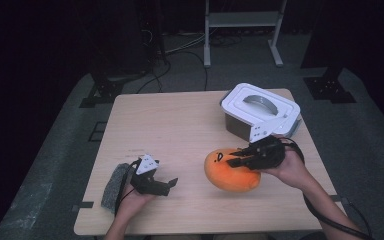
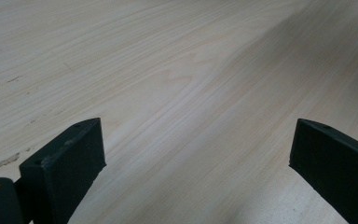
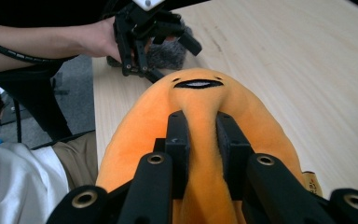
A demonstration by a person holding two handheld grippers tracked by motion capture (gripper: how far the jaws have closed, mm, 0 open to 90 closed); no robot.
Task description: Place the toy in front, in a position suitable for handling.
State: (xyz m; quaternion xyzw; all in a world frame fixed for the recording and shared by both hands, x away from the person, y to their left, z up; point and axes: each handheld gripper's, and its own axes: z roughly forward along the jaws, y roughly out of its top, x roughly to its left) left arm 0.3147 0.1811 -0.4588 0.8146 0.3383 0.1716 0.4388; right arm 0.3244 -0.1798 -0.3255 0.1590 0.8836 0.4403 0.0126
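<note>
An orange plush toy (image 1: 228,171) with a stitched black face lies on the wooden table (image 1: 180,125), right of centre. My right gripper (image 1: 240,156) is shut on it: in the right gripper view the two jaws pinch a ridge of the orange plush toy (image 3: 200,121) between them. My left gripper (image 1: 167,184) rests near the table's front left, jaws wide apart over bare wood with nothing between its fingertips (image 2: 70,158). The right gripper view also shows the left gripper (image 3: 151,35) beyond the toy.
A white lidded box (image 1: 260,110) with a grey handle stands at the table's back right, just behind my right hand. A grey fuzzy pad (image 1: 114,186) lies at the front left edge beside my left hand. Beyond the table are stands and cables on the floor.
</note>
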